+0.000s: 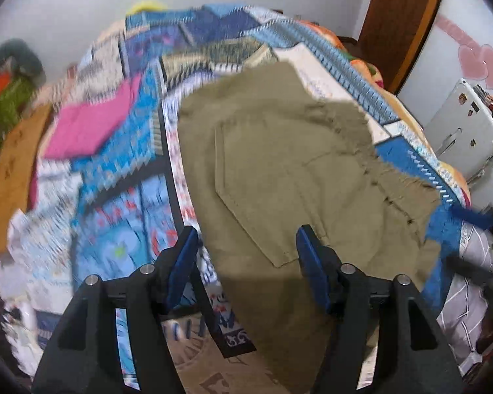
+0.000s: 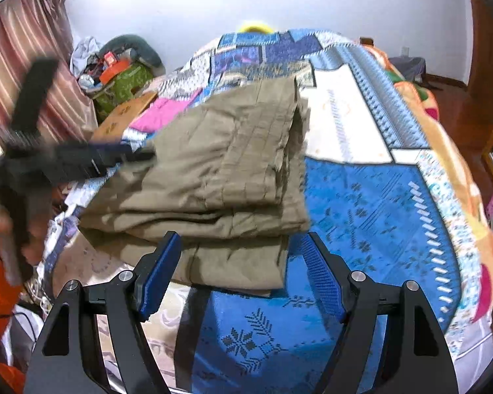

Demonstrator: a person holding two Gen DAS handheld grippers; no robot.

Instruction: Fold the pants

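Observation:
Olive-khaki pants (image 1: 289, 170) lie folded in layers on a patchwork bedspread (image 1: 121, 177); a back pocket faces up in the left wrist view. My left gripper (image 1: 246, 243) is open, just above the pants' near edge, holding nothing. In the right wrist view the pants (image 2: 220, 170) form a stacked bundle. My right gripper (image 2: 243, 249) is open at the bundle's near edge, empty. The left gripper shows blurred at the bundle's left side (image 2: 82, 161).
A pink cloth (image 1: 92, 121) lies on the bed to the left. A brown cardboard piece (image 1: 13, 170) and a cluttered green bag (image 2: 121, 82) sit beside the bed. A white appliance (image 1: 466, 131) stands at right. A striped curtain (image 2: 23, 65) hangs left.

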